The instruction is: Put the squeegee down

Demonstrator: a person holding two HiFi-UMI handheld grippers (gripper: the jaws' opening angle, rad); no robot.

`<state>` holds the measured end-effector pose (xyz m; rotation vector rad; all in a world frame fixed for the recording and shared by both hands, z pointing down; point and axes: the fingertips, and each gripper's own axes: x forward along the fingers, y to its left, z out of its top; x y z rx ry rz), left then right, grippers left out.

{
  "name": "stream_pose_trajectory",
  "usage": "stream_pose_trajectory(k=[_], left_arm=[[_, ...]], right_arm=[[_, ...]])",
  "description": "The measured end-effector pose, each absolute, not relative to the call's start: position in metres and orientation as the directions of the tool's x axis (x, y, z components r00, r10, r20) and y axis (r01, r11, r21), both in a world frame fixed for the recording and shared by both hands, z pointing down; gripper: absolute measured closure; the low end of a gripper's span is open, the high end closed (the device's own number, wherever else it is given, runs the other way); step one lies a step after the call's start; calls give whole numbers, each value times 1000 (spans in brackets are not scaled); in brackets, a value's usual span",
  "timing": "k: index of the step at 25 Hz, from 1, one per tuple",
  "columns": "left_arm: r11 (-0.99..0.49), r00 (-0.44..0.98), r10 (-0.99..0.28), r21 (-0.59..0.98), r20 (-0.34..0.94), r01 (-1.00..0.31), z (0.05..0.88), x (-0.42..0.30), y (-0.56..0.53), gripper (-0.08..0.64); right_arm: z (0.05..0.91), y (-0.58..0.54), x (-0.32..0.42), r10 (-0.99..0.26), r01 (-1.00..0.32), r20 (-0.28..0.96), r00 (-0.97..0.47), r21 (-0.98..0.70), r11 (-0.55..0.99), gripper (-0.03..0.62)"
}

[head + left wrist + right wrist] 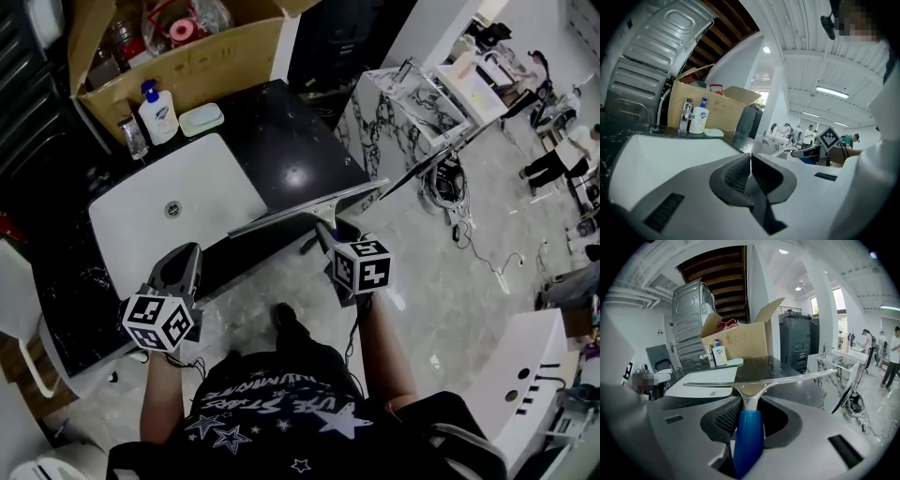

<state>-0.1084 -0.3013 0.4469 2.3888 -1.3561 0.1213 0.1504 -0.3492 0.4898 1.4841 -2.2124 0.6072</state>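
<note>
Squeegee [749,394] up close: its blue handle is clamped between our right gripper's [749,414] jaws, and the metal neck rises to a long blade running level across in front of us. From the head view, that blade hangs along the front edge of the black countertop [281,141], just right of the white basin [202,187]. Whether it touches the edge, we cannot tell. Our left gripper [750,169] is pressed closed with nothing in it, low by the basin's near corner. Further back, a pump bottle [157,112] and a pale soap dish [201,119] stand side by side behind the basin. Behind them is an open cardboard box [187,61]. Far off to our right, people [553,159] stand about on the pale floor [469,281].
</note>
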Motion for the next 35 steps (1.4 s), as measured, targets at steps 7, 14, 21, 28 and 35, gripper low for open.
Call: stream_pose_trajectory(k=[7,14,21,28,35], left_arm=[[-367,441,-851,276,285,-888,450,-88,-326,532],[-295,370,-880,268,297,-917,455,-80,-339,532],[-237,315,-899,266,305,-934,459,-72,-346,532],[-215,294,-905,267,307,-939,465,-64,-349,532],[-197,283,-907,280,310,-939,471,-63,-353,532]], right_arm=[[509,-405,169,-696,-903,589,-411,-158,400,456],[529,-441,178,-648,-883,628,-432,-149,445,456],[548,-464,185,-596,-864,669,-444,-145,482,456],[559,-481,187,-580,-866,689,-434,-141,481,456],[561,-482,187,-561,-870,714,-419,-139,474,456]])
